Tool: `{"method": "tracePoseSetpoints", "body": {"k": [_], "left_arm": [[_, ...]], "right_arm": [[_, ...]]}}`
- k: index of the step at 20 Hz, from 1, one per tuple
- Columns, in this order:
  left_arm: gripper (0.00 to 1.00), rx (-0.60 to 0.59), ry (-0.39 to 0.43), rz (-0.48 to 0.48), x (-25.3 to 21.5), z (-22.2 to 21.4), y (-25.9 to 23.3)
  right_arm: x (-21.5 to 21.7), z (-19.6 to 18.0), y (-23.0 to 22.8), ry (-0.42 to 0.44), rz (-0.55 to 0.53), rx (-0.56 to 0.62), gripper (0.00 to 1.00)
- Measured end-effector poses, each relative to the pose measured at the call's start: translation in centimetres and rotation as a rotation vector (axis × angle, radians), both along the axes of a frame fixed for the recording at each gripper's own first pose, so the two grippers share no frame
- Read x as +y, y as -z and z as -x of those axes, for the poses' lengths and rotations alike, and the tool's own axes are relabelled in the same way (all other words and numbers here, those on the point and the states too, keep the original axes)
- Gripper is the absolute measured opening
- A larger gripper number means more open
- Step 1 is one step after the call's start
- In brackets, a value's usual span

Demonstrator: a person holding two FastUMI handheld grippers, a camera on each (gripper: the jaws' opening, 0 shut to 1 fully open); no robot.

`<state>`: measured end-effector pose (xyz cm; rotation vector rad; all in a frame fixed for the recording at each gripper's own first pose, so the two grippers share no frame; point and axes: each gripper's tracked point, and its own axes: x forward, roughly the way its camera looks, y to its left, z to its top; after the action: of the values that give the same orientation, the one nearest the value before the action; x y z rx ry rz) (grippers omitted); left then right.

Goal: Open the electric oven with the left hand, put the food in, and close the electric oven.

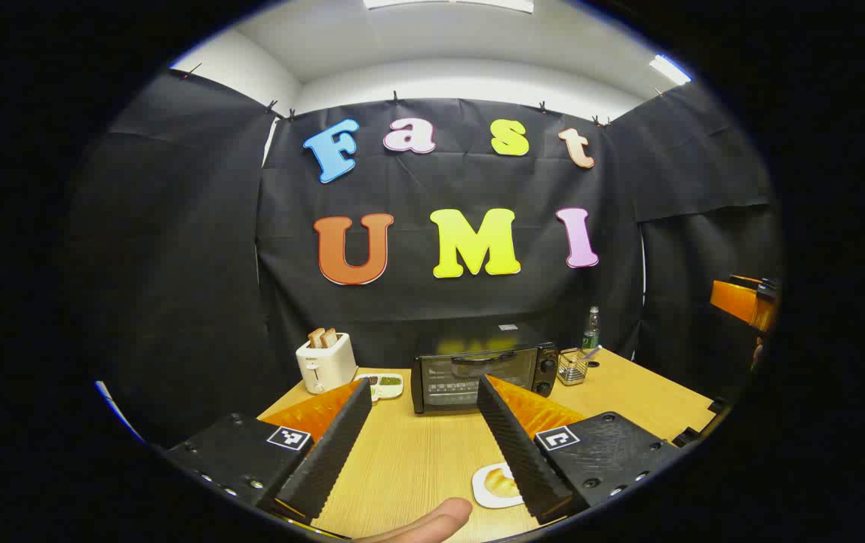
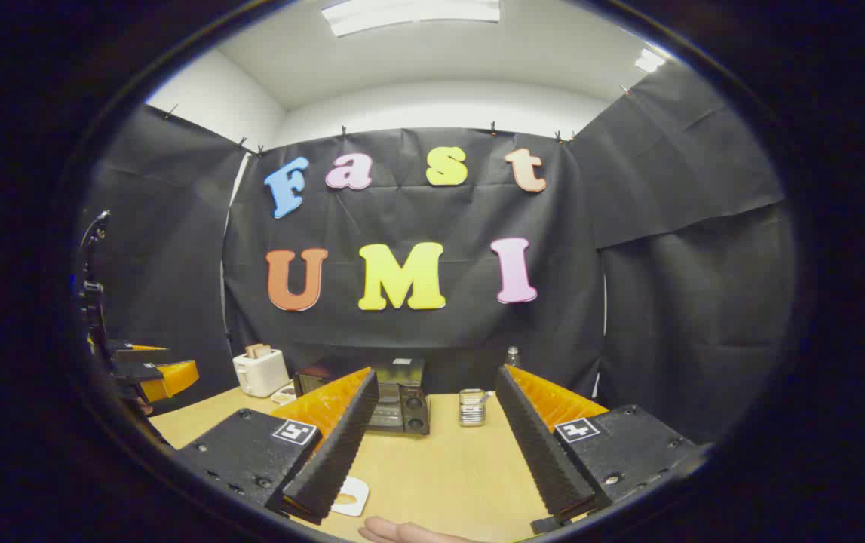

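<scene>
The black electric oven point(image 1: 483, 373) stands at the back of the wooden table, door closed, its handle across the top of the glass. In the right gripper view the oven point(image 2: 402, 403) is partly hidden behind a finger. A pastry on a white plate point(image 1: 494, 483) lies near the front edge, partly behind my left gripper's right finger; the plate point(image 2: 351, 495) also peeks out in the right gripper view. My left gripper point(image 1: 423, 413) is open, well short of the oven and above the table. My right gripper point(image 2: 436, 407) is open too, holding nothing.
A white toaster point(image 1: 326, 362) with bread slices stands back left, a small dish point(image 1: 385, 385) beside it. A wire basket point(image 1: 573, 366) and a green bottle point(image 1: 591, 329) stand right of the oven. A fingertip point(image 1: 432, 522) shows at the bottom edge.
</scene>
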<state>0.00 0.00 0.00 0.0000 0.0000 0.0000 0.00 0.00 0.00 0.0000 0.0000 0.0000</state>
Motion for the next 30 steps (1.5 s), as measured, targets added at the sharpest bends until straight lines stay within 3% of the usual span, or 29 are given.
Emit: {"method": "tracePoseSetpoints", "body": {"k": [9,11,15,20,21,26,27,30], "left_arm": [[0.95,-0.021,-0.016,0.037,-0.2,-0.3,-3.4],[0.95,-0.029,-0.006,0.05,-0.4,-0.4,-4.1],[0.95,-0.043,-0.019,0.069,0.0,-1.4,-4.8],[0.94,0.008,0.03,0.083,-1.2,-5.7,-3.0],[0.94,0.02,0.035,0.086,-1.4,-6.8,-2.6],[0.94,0.11,0.075,0.109,-3.2,-12.8,0.1],[0.94,0.127,0.083,0.114,-3.6,-14.2,0.8],[0.93,0.157,0.078,0.123,-4.5,-18.0,2.1]], "right_arm": [[-3.8,0.1,-1.6,0.049,-0.005,-0.024,0.99],[-3.9,0.0,-1.5,0.047,-0.002,-0.021,0.96],[-3.5,0.0,-1.1,0.023,-0.012,-0.011,1.0],[-4.1,-0.4,-0.5,0.019,-0.008,-0.018,0.96],[-4.2,-0.6,-0.2,0.019,-0.009,-0.017,1.0],[-5.6,-2.1,1.2,0.026,-0.003,-0.009,1.0],[-5.9,-2.4,1.6,0.026,0.002,-0.004,0.96],[-6.9,-3.6,2.9,0.031,0.0,0.017,1.0]]}}
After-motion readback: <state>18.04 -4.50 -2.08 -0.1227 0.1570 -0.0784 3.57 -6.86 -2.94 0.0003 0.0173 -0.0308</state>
